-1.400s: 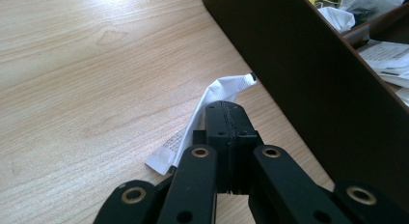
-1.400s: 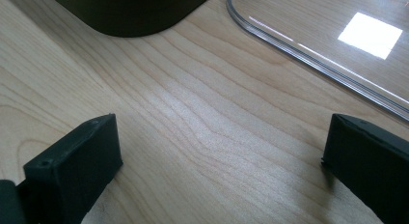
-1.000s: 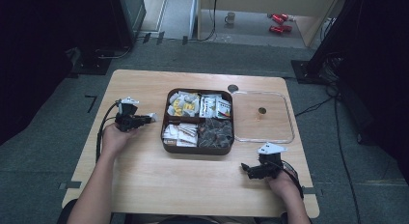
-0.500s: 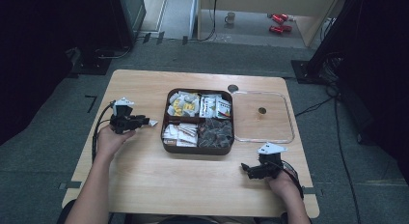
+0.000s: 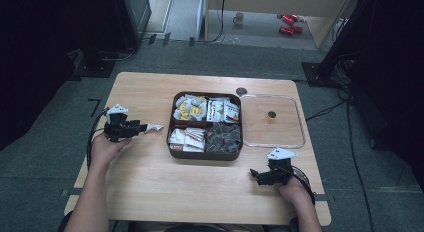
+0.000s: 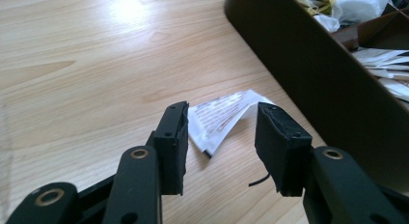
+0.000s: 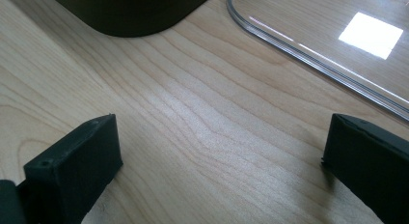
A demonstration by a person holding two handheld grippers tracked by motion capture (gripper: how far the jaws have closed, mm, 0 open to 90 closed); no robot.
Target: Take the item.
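Nearest the person, the right tongs [image 5: 256, 175] rest low over the front right of the desk [image 5: 150, 192], jaws spread wide with only bare wood between them; in the right gripper view they [image 7: 219, 171] point toward the rounded corner of the brown tray [image 7: 130, 11] and the curved rim of the clear lid [image 7: 308, 60], both a little ahead and apart from them. Farther in on the left, the left tongs [image 5: 150, 127] hover over the desk with the white packet [image 5: 154, 127] at their tips. The left gripper view shows those tongs [image 6: 219, 137] parted, with the packet [image 6: 219, 118], printed with fine lines, lying flat on the wood between and just beyond the jaws; whether either jaw touches it cannot be told. Just right of the packet rises the dark outer wall of the brown tray [image 5: 200, 154], which stands between it and the compartments. The tray has four compartments: white packets at the front left, dark ones at the front right, yellow-and-white ones at the back left, and white printed ones at the back right. The clear lid [image 5: 300, 137] lies flat just beside the tray's right edge. Beyond the desk, on the floor, stand a mug [image 5: 239, 17] and some red objects [image 5: 286, 24].
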